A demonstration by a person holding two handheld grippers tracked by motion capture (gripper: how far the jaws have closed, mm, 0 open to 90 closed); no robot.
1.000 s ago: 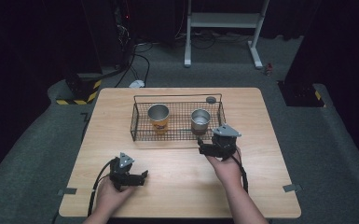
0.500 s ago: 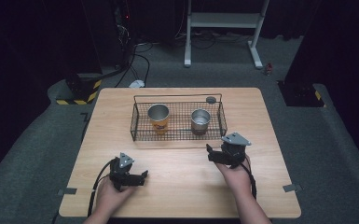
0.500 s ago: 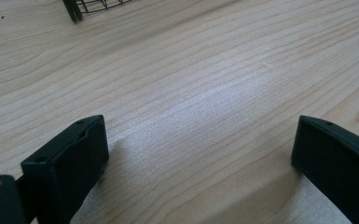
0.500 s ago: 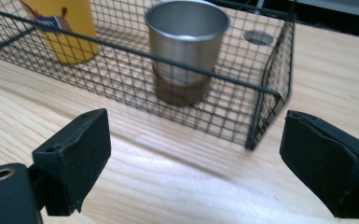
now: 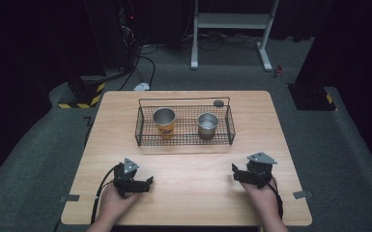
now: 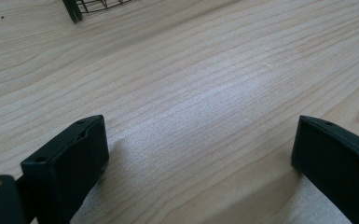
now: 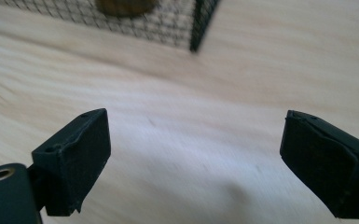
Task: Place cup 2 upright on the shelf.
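Note:
A black wire basket [image 5: 147, 137] stands on the wooden table [image 5: 188, 179] toward the back. Inside it an orange cup with a steel rim [image 5: 164, 122] stands at the left and a smaller steel cup [image 5: 207, 125] at the right. My left gripper [image 5: 147, 182] rests low over the front left of the table, jaws wide apart with bare wood between them [image 6: 200, 140]. My right gripper [image 5: 236, 172] sits at the front right, also open and holding nothing [image 7: 193, 154]. A basket corner [image 7: 200, 23] shows ahead of it.
A small dark round thing [image 5: 218, 103] lies on the table behind the basket's right end. Bare wood spreads between the two hands. Tape tabs [image 5: 302, 195] mark the front corners. A white stand [image 5: 232, 21] and cables stand on the floor beyond.
My right hand has drawn back from the basket's front right corner toward the front edge and sunk lower. The left hand has stayed put.

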